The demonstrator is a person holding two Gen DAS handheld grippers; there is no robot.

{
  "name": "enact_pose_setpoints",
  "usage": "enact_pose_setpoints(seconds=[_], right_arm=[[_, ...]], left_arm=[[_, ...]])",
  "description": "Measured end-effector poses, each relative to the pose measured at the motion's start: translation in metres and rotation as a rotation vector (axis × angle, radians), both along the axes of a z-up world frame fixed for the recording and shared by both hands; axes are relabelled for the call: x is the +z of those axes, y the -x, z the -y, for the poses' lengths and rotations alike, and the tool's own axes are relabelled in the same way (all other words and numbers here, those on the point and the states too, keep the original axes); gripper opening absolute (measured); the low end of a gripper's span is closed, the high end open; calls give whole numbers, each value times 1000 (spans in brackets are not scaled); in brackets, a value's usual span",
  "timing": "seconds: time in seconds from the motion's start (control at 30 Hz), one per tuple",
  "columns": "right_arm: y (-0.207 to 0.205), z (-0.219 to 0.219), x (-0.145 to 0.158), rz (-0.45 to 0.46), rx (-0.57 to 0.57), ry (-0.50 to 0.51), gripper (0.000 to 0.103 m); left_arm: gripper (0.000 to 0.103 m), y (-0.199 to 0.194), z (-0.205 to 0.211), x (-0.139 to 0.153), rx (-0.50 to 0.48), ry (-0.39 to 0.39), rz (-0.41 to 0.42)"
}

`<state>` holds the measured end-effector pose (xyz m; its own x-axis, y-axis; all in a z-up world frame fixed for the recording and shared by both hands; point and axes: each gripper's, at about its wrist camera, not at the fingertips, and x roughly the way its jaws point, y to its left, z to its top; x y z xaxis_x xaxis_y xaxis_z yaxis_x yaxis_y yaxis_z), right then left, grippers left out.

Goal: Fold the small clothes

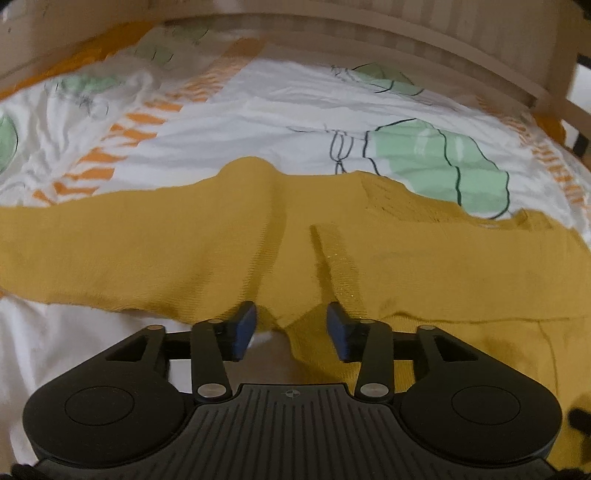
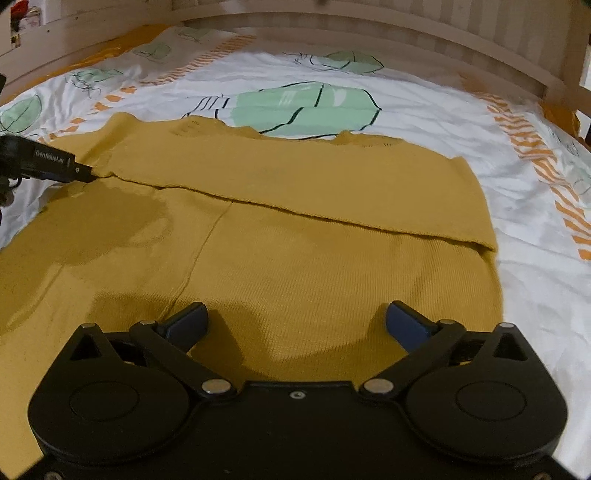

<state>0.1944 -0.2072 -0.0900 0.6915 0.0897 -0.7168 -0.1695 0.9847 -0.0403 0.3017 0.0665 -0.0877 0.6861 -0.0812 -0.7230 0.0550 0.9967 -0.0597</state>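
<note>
A mustard-yellow knit sweater [image 2: 295, 229] lies spread on the bed, with one part folded across its far half. In the left wrist view the sweater [image 1: 147, 251] shows a sleeve stretching left and a fold ridge in the middle. My left gripper [image 1: 291, 332] is open, its blue pads either side of a sweater edge near the armpit. It also shows in the right wrist view [image 2: 79, 173], touching the sweater's left side. My right gripper [image 2: 297, 325] is wide open and empty, low over the sweater's near part.
The sweater lies on a white bedsheet [image 2: 424, 110] printed with green shapes and orange stripes. A wooden bed frame [image 2: 369, 33] curves around the far side and right. An orange cloth [image 2: 110, 40] lies along the far left edge.
</note>
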Motion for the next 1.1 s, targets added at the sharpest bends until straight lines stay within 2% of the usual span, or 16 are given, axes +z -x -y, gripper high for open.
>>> enact_pose_setpoints(seconds=[0.13, 0.23, 0.33, 0.57, 0.77, 0.93, 1.1], right_arm=[[0, 4, -1, -1, 9, -23, 103], [0, 4, 0, -3, 15, -22, 103], [2, -2, 3, 8, 41, 11, 102], [10, -11, 17, 108, 84, -31, 102], [12, -6, 24, 186, 26, -102, 102], [4, 2, 23, 139, -11, -171, 102], [-1, 5, 20, 89, -37, -242, 102]], left_arm=[[66, -2, 6, -3, -49, 0, -23], [65, -3, 3, 2, -69, 1, -38], [63, 1, -12, 12, -37, 16, -11], [63, 9, -90, 49, 145, 8, 68], [63, 9, -180, 62, 387, 77, 67], [63, 8, -228, 56, 530, 106, 45], [63, 8, -251, 39, 623, 123, 32]])
